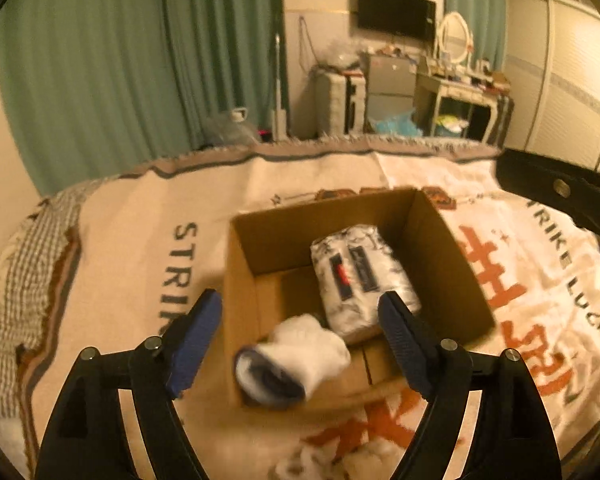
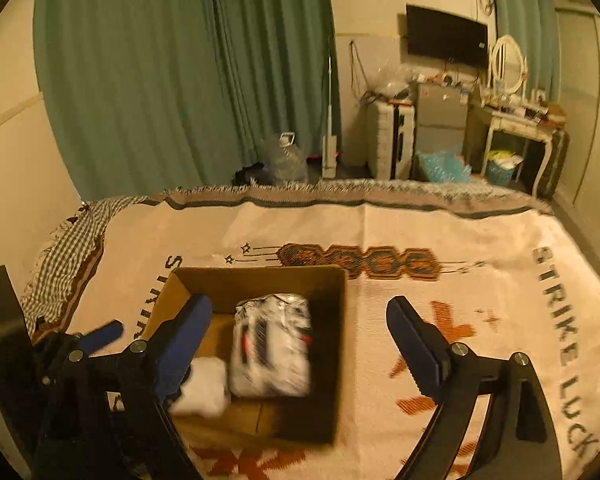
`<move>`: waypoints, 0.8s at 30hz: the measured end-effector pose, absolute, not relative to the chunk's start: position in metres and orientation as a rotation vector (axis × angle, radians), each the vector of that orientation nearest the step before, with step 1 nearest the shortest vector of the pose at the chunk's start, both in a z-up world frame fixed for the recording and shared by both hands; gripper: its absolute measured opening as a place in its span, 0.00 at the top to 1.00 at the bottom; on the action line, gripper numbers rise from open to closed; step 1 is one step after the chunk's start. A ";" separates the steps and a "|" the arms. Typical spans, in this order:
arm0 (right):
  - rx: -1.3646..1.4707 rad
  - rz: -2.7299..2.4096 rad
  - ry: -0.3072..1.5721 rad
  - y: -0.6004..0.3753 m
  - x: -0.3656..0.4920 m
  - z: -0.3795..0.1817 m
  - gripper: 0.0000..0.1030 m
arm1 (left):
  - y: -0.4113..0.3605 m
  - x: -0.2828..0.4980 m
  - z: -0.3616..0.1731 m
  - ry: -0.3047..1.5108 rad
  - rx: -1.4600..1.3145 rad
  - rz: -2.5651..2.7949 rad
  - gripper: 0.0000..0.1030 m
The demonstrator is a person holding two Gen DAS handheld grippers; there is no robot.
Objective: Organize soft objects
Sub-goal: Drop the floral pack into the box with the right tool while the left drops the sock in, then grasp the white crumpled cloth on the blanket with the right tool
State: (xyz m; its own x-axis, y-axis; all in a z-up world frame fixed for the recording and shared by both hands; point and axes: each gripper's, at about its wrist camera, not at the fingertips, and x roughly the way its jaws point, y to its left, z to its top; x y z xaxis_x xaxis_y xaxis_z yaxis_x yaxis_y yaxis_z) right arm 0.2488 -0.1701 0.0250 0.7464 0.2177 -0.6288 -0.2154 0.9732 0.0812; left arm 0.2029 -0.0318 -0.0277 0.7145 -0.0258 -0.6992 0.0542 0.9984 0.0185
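Observation:
An open cardboard box (image 1: pixel 452 256) (image 2: pixel 260 282) stands on the printed blanket. Inside it lies a white and grey patterned soft packet (image 1: pixel 360 276) (image 2: pixel 274 344). A white rolled bundle (image 1: pixel 296 356) (image 2: pixel 204 386) with a dark blue end shows blurred at the box's near left corner. My left gripper (image 1: pixel 300 298) hangs open above the box's near side; the bundle shows between its blue fingers (image 1: pixel 198 340), untouched. My right gripper (image 2: pixel 298 304) is open over the box's right wall with nothing in it. Each view shows the other gripper at its edge (image 1: pixel 556 192) (image 2: pixel 80 344).
A cream blanket (image 1: pixel 540 280) (image 2: pixel 460 240) with orange and dark lettering covers the bed. A checked cloth (image 1: pixel 32 264) (image 2: pixel 72 248) lies at its left edge. Something white and fluffy (image 1: pixel 320 464) sits near me. Beyond the bed's far edge are green curtains, a wall screen and a dressing table.

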 end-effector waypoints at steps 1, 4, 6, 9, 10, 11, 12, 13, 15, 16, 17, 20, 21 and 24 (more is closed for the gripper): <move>-0.004 0.240 0.678 -0.170 0.233 0.035 0.13 | -0.028 0.191 -0.020 0.770 0.039 -0.043 0.21; -0.055 0.226 0.664 -0.171 0.194 0.059 0.13 | -0.018 0.160 0.004 0.742 0.075 -0.041 0.21; -0.088 0.210 0.658 -0.172 0.167 0.071 0.13 | -0.011 0.142 0.013 0.722 0.092 -0.035 0.21; -0.120 0.162 0.647 -0.175 0.121 0.081 0.12 | -0.008 0.114 0.022 0.724 0.120 -0.036 0.20; -0.120 0.154 0.659 -0.177 0.107 0.080 0.12 | -0.008 0.102 0.023 0.730 0.133 -0.040 0.20; -0.113 0.148 0.670 -0.179 0.094 0.077 0.12 | -0.007 0.093 0.023 0.735 0.143 -0.042 0.20; -0.105 0.146 0.685 -0.181 0.080 0.074 0.11 | -0.006 0.079 0.022 0.744 0.164 -0.039 0.20; -0.100 0.148 0.699 -0.182 0.070 0.071 0.11 | -0.005 0.070 0.021 0.746 0.172 -0.034 0.20; -0.094 0.146 0.724 -0.182 0.050 0.062 0.11 | -0.003 0.050 0.014 0.756 0.171 -0.019 0.16; -0.092 0.150 0.740 -0.181 0.039 0.055 0.11 | 0.000 0.041 0.008 0.776 0.168 -0.012 0.14; -0.087 0.155 0.754 -0.180 0.031 0.050 0.10 | 0.002 0.033 0.001 0.797 0.165 0.000 0.13; -0.075 0.184 0.811 -0.178 0.008 0.026 0.10 | 0.007 0.020 -0.014 0.845 0.143 0.017 0.13; -0.078 0.193 0.849 -0.175 0.001 0.013 0.10 | 0.008 0.015 -0.021 0.864 0.141 0.021 0.13; -0.074 0.198 0.917 -0.173 -0.013 -0.018 0.10 | 0.013 0.005 -0.041 0.914 0.115 0.031 0.13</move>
